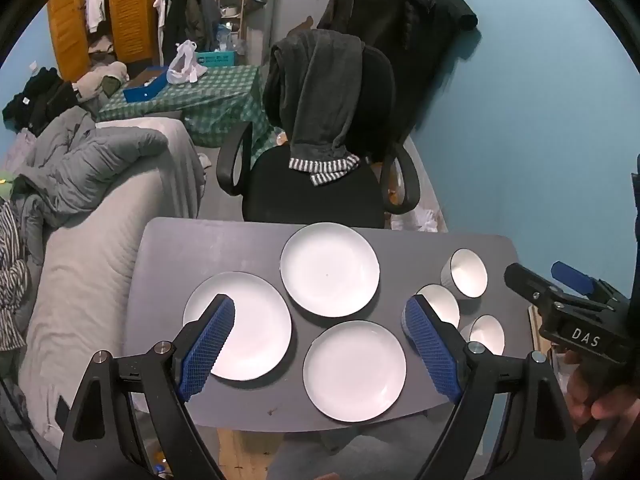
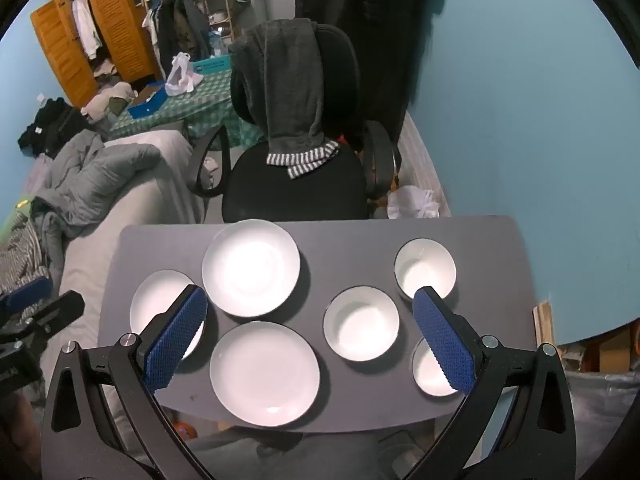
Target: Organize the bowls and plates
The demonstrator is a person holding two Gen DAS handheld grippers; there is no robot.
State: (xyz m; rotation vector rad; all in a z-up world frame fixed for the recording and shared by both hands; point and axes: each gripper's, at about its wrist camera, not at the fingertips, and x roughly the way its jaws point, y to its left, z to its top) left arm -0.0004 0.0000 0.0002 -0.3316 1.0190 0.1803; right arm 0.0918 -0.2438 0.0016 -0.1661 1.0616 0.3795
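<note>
Both tools are hanging spread and empty over the worktop (image 2: 312,236): the left tool (image 1: 320,320) by three plates (image 1: 330,270), while only the right tool (image 2: 310,312) is showing inside all three bowls (image 2: 361,322).

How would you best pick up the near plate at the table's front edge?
Probably by the near plate's rim on its front side, one finger above and one below. It lies flat, too wide to span, and its rim reaches the table's edge, nearest the open right hand-held gripper.

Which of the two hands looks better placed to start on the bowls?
Probably the right: the right gripper, open, hovers over the three bowls, while the left gripper, also open, hangs over the plates.
</note>
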